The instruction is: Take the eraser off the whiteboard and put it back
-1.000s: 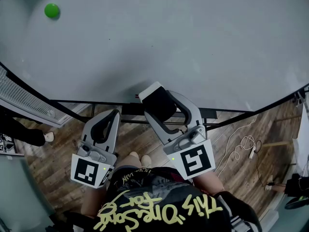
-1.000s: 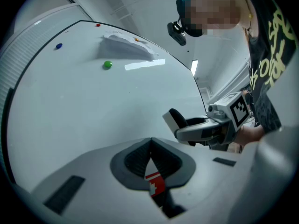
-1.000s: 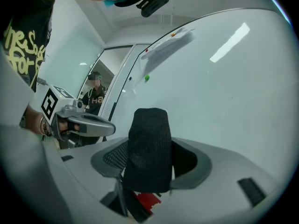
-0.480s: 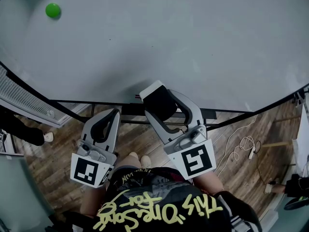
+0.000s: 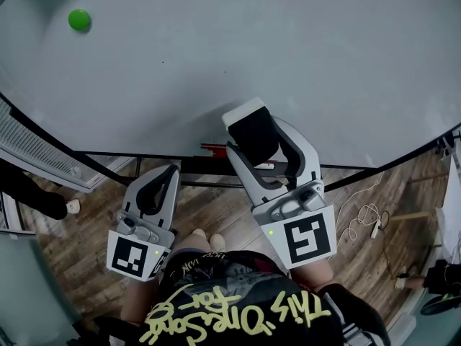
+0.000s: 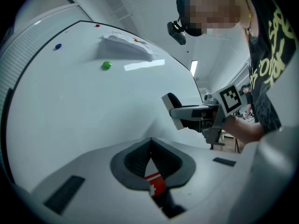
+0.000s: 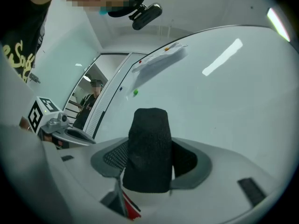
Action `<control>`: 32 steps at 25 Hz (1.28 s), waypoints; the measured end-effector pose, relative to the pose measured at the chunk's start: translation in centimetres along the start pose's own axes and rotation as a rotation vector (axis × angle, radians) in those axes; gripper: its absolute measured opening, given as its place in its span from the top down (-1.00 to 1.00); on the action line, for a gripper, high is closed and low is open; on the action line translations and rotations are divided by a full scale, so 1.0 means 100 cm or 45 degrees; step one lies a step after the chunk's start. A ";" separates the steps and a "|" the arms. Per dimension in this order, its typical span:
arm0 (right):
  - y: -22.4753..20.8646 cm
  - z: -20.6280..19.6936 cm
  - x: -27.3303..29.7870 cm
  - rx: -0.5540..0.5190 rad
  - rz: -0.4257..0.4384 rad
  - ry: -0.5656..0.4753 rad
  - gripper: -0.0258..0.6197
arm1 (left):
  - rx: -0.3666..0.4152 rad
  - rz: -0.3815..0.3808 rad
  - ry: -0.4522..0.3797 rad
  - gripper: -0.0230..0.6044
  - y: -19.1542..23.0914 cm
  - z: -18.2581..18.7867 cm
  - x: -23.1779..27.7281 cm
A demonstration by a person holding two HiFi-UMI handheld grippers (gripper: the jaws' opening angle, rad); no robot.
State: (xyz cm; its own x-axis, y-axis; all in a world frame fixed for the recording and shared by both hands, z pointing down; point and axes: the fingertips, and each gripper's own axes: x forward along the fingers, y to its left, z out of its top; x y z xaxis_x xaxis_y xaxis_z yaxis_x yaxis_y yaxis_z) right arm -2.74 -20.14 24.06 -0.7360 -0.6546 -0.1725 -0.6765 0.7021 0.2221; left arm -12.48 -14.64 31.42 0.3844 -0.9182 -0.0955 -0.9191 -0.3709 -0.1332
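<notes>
Head view is showing two grippers in front of one whiteboard (image 5: pixel 288 49); the right gripper (image 5: pixel 261 143) is clamping its jaws on the one eraser (image 5: pixel 251 130), whose black felt is showing, and is holding it over the board's lower edge; whether the eraser is touching the board cannot be told; the left gripper (image 5: pixel 167 173) is hanging lower, beside the right one, its jaws pressing together on nothing; one green magnet (image 5: pixel 79 19) is sitting on the board, well apart from the eraser.
</notes>
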 end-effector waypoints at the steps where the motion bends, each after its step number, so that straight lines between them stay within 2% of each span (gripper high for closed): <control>1: -0.003 0.002 0.001 -0.010 -0.017 -0.003 0.11 | 0.000 -0.001 0.000 0.90 0.000 0.000 0.000; 8: -0.018 0.013 0.005 -0.044 -0.094 -0.027 0.11 | -0.028 0.012 0.010 0.90 0.000 -0.003 -0.001; 19: -0.043 0.019 0.013 -0.119 -0.257 -0.022 0.11 | -0.002 0.009 0.007 0.90 0.004 -0.002 -0.003; 28: -0.057 0.019 0.018 -0.201 -0.351 -0.004 0.11 | -0.001 0.012 0.016 0.90 0.005 -0.003 -0.005; 32: -0.058 0.015 0.021 -0.221 -0.360 0.008 0.12 | -0.003 0.013 0.016 0.90 0.006 -0.003 -0.005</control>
State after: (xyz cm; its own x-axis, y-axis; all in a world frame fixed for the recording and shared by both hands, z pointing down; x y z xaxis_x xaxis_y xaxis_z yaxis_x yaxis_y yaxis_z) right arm -0.43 -25.15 20.93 -0.5193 -0.8187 -0.2449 -0.8393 0.4345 0.3268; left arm -13.25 -14.49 31.68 0.3740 -0.9236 -0.0846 -0.9231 -0.3619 -0.1297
